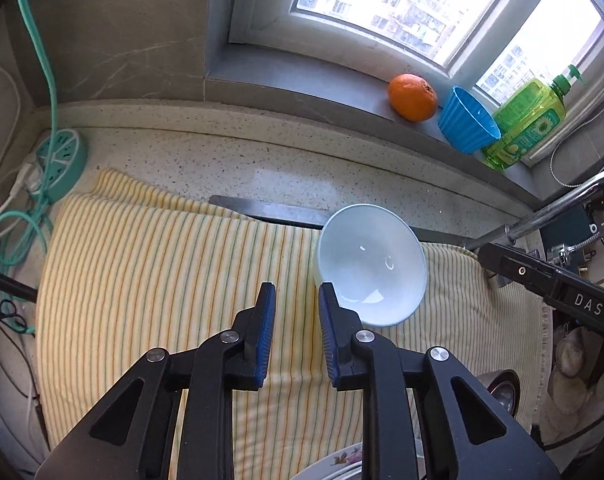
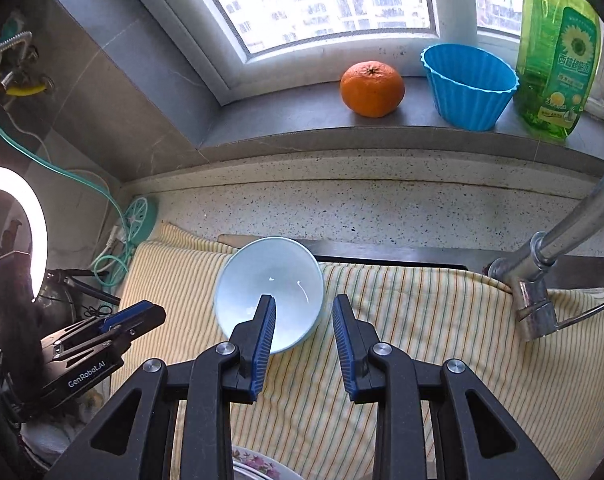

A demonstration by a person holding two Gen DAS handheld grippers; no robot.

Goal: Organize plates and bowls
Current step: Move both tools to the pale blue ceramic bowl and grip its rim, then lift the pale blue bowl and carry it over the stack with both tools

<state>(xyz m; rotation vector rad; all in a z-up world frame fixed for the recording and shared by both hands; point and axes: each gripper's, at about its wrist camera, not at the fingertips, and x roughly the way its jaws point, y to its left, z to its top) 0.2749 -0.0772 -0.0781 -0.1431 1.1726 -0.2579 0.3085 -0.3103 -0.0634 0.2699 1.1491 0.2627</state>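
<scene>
A pale blue-white bowl (image 1: pixel 371 268) (image 2: pixel 278 276) rests empty on the yellow striped cloth (image 1: pixel 162 272) (image 2: pixel 421 320), its mouth tipped toward the cameras. My left gripper (image 1: pixel 296 292) hovers just left of the bowl, its right finger by the rim, jaws a narrow gap apart with only cloth showing between them. My right gripper (image 2: pixel 303 304) hangs above the bowl's near right edge, open, pads touching nothing. In the left wrist view it sits off to the bowl's right (image 1: pixel 501 264). The rim of a floral plate (image 1: pixel 341 460) (image 2: pixel 254 464) peeks in at the bottom, below the grippers.
On the window sill stand an orange (image 2: pixel 371 88), a blue fluted cup (image 2: pixel 469 84) and a green dish soap bottle (image 2: pixel 557 52). A chrome tap (image 2: pixel 541 264) reaches over the cloth at right. A teal power strip (image 1: pixel 60 160) with cables lies left. A ring light (image 2: pixel 6 248) glows far left.
</scene>
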